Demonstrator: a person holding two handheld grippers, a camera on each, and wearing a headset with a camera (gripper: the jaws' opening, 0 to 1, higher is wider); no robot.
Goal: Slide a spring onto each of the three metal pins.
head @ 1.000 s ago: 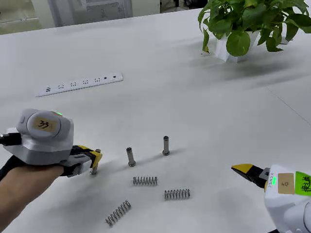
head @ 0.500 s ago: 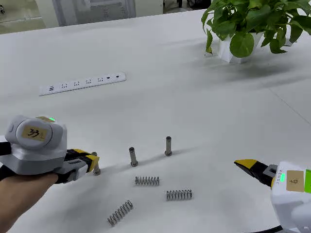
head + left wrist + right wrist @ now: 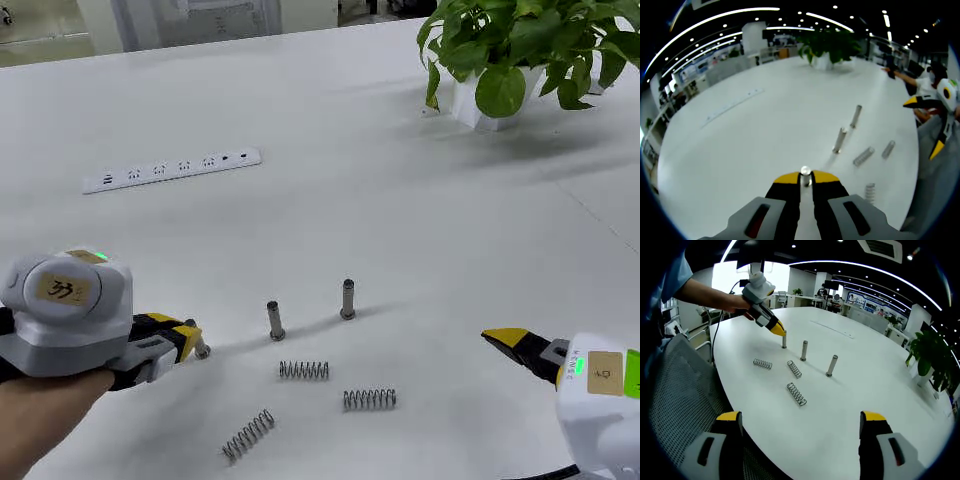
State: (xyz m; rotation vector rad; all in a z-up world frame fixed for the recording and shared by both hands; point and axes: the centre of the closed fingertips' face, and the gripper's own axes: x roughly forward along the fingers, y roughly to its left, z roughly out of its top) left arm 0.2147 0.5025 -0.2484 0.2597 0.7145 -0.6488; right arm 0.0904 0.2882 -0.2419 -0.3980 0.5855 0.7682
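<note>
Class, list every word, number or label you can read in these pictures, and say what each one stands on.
"33": handwritten on the tan sticker on the left gripper, which grips a metal pin.
Second tan sticker, on the right gripper: one handwritten mark, too blurred to read.
Green sticker beside it: cut off at the picture's edge, unreadable.
Power strip: markings too small to read.

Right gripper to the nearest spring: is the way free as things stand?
Probably yes. The right gripper hangs open with only bare table between its jaws and that spring; the left gripper is off at the far pin, shut on it.
</note>
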